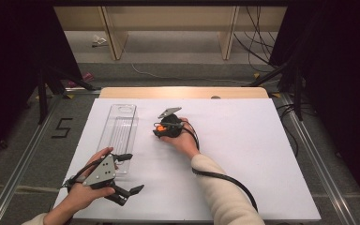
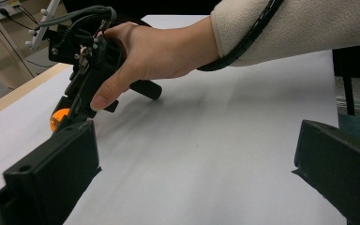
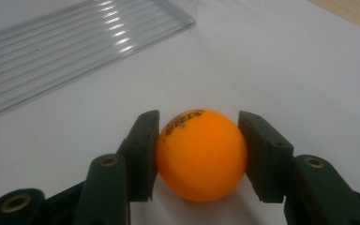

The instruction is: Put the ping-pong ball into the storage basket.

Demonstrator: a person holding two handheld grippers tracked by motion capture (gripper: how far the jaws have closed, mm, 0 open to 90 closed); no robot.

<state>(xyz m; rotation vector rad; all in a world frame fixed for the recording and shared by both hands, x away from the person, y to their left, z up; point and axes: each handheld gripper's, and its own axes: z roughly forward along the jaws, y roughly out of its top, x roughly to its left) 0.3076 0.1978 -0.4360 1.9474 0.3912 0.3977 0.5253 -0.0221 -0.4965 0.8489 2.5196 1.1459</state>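
We're over the white table cover (image 1: 243,154) now, and the action sits with the right gripper (image 3: 199,154): its two black jaws press on either side of an orange ball (image 3: 200,154), pads flat against its left and right flanks. The ball rests on the cover, dark print curving across its top. From the high view we spot the same ball (image 1: 159,127) as a small orange dot tucked under the right gripper (image 1: 161,130), just right of the clear plastic tray (image 1: 119,136), near it but not touching. In the right gripper view that ribbed tray (image 3: 51,51) lies beyond the ball, its corner up towards the top of the picture.

Down at the near left edge, the left gripper (image 1: 129,173) hovers with its jaws spread wide and nothing between them, one fingertip just over the tray's near end. Through the left gripper view we see those jaws wide apart with bare white cover between them, and farther off the right hand (image 2: 154,51) wrapped round its gripper, cream sleeve (image 2: 300,28) behind, the orange ball (image 2: 58,117) peeking out at the tips.
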